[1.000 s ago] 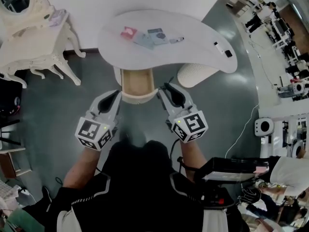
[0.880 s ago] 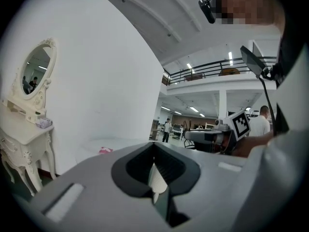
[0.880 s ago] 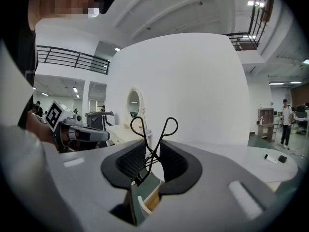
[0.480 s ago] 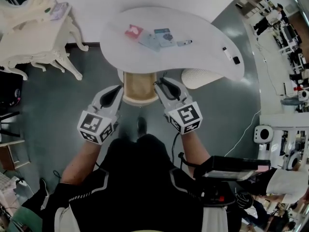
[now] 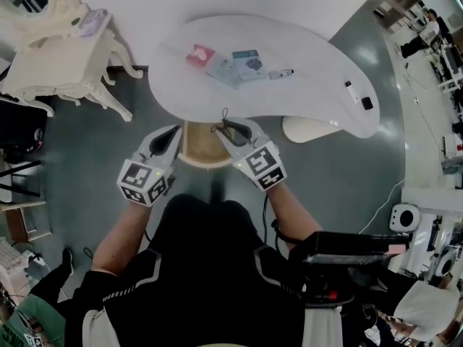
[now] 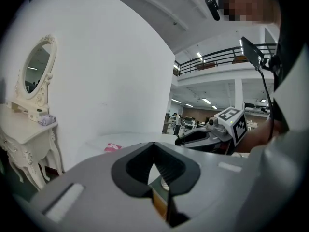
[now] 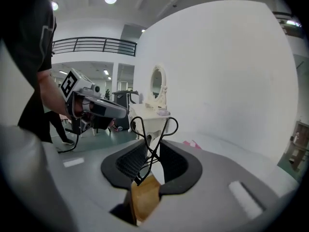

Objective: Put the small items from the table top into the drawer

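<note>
My right gripper (image 5: pixel 226 126) is shut on a black wire item with two loops (image 7: pixel 152 139), which sticks up past the fingertips (image 5: pixel 224 116). It hovers over the open wooden drawer (image 5: pixel 199 139) under the white table's (image 5: pixel 304 100) front edge. My left gripper (image 5: pixel 168 137) sits at the drawer's left side, jaws together with nothing in them. On the table lie a pink packet (image 5: pixel 200 54), grey-blue cards (image 5: pixel 226 71), a teal box (image 5: pixel 249 61), a small pen-like item (image 5: pixel 281 73) and a marker (image 5: pixel 352 89). The drawer's wood shows below the jaws in the right gripper view (image 7: pixel 145 197).
An ornate white dressing table with a mirror (image 5: pixel 51 56) stands at the left. A white ribbed pedestal (image 5: pixel 307 127) sits under the table's right half. A small black item (image 5: pixel 367 103) lies near the table's right end. Black equipment (image 5: pixel 347 248) is at my right side.
Both grippers have moved forward to the table's front edge. The right one, still holding the wire item, has shifted left over the drawer and tilted down.
</note>
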Motion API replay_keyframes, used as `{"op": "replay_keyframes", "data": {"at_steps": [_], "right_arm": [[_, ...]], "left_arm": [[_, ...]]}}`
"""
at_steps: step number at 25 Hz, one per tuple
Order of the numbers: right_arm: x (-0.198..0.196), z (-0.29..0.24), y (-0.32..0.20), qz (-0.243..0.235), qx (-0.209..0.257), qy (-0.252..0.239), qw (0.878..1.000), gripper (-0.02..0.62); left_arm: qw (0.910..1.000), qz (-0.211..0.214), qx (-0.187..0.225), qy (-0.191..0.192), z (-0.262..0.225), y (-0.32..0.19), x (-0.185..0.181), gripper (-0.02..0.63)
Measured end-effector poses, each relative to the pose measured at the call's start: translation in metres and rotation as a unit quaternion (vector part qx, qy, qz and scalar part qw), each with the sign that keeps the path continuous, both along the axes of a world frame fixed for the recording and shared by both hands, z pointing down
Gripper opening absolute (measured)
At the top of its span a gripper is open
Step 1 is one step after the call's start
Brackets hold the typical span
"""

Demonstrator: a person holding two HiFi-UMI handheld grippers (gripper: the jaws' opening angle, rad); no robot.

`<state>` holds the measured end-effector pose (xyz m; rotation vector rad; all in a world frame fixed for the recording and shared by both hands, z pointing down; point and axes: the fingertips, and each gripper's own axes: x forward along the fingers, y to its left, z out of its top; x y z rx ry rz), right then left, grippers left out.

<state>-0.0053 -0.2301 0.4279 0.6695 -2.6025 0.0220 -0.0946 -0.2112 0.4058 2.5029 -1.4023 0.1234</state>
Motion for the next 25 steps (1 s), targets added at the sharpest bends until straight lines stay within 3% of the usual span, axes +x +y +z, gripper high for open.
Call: {"op": "replay_keyframes", "data": {"at_steps": [8,16,25], "right_arm": [[-0.011,0.08,0.0,-0.092,-0.023,0.088,0.992,0.091],[-0.02,0.153,0.002,-0.129,-0.065,0.161,0.976,0.091],[-0.029,0.227,0.005,-0.169,-0.084,0.251,0.949,0.091]], "left_arm": [[0.9992,-0.017,-0.025,-0.024,0.051,-0.018,0.012,0.0],[0.9966,-0.012,-0.076,-0.029,0.112,-0.024,0.004,0.001],[0.9929,0.021,-0.11,-0.041,0.162,-0.026,-0.001,0.002]]}}
